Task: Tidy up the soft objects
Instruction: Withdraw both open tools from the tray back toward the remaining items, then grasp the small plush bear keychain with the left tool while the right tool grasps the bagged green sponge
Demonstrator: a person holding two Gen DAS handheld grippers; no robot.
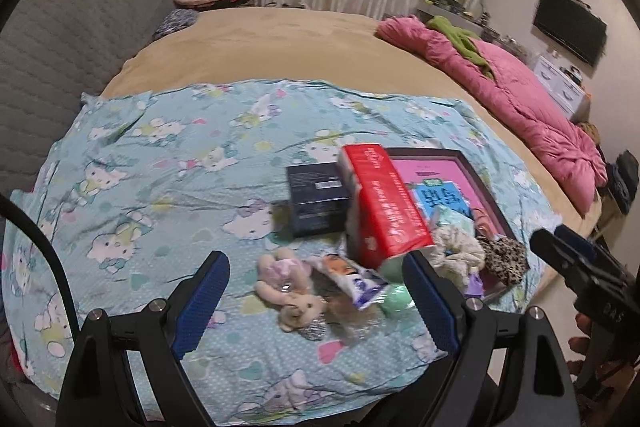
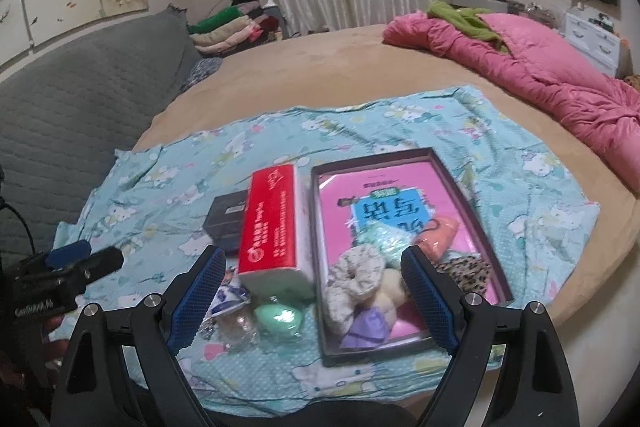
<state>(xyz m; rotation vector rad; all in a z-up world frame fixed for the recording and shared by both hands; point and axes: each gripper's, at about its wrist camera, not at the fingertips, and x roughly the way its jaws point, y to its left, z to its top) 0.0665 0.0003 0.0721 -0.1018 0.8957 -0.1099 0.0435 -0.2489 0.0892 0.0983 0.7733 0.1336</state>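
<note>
Soft objects are split between two spots in the lower middle of both views: some already lie in the shallow dark-rimmed tray [image 2: 472,223], the rest sit loose on the cloth to its left. In the tray you have a cream floral scrunchie [image 2: 352,279] with a puckered, ruffled ring shape, a leopard-print scrunchie [image 2: 468,273] at the right, a crinkled mint piece [image 2: 384,235], a salmon fabric piece [image 2: 438,233] and a small lilac item [image 2: 366,327] at the near end, all resting on a glossy pink printed sheet. Outside it, a smooth mint egg-shaped sponge [image 2: 280,317] lies just beside the tray's left wall, and in the left wrist view a fuzzy plush bear [image 1: 290,291] in pale pink and beige lies low in the centre, next to a shiny crumpled packet [image 1: 360,279]. A stiff red and white tissue pack [image 2: 274,231] leans between the tray and a matte dark box [image 2: 226,223]. Everything rests on a thin, wrinkled turquoise cartoon-print sheet [image 2: 160,183] spread over a tan bed cover.

Your left gripper [image 1: 316,303] has its ribbed blue fingers spread wide above the bear, pinching nothing. Your right gripper [image 2: 314,299] is likewise spread wide over the near end of the tray, empty.
</note>
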